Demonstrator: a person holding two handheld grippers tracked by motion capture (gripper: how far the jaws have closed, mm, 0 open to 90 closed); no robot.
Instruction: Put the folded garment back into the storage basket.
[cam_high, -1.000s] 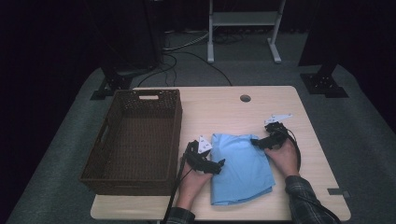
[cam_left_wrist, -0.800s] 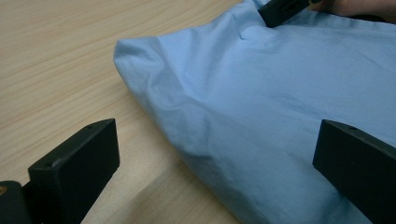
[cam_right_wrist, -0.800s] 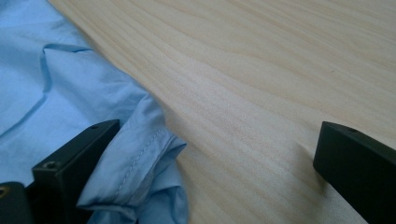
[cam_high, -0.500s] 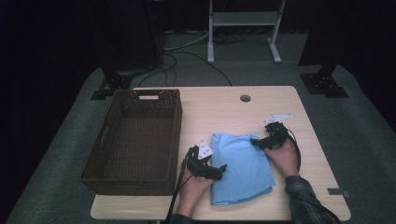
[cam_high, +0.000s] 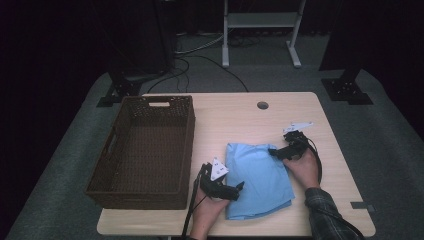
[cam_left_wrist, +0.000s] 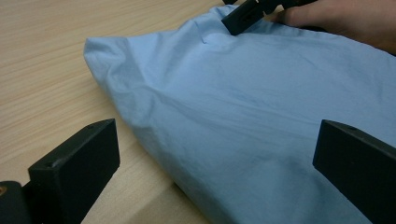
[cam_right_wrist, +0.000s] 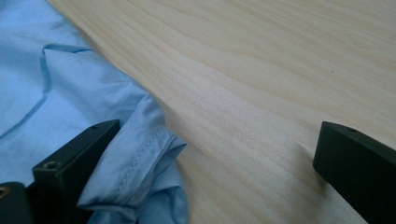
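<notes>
Left tool (cam_high: 239, 187), jaws spread wide, held at near-left edge of light-blue cloth (cam_high: 260, 179), gripping nothing; in left gripper view, one jaw over bare wood, other over fabric. Right tool (cam_high: 274, 150), likewise released, poised at cloth's far-right corner; in right gripper view, stitched hem bunched against one jaw, other jaw well out over bare counter (cam_right_wrist: 261, 84). Cloth folded into rough rectangle, lying flat on near-right part of counter, between both tools, slightly rumpled along far edge. Dark woven basket (cam_high: 130, 187) on left of counter, just beside cloth, apart from it. Round hole (cam_high: 262, 105) in counter near far edge. Plaid sleeve (cam_high: 327, 215) at near right.
</notes>
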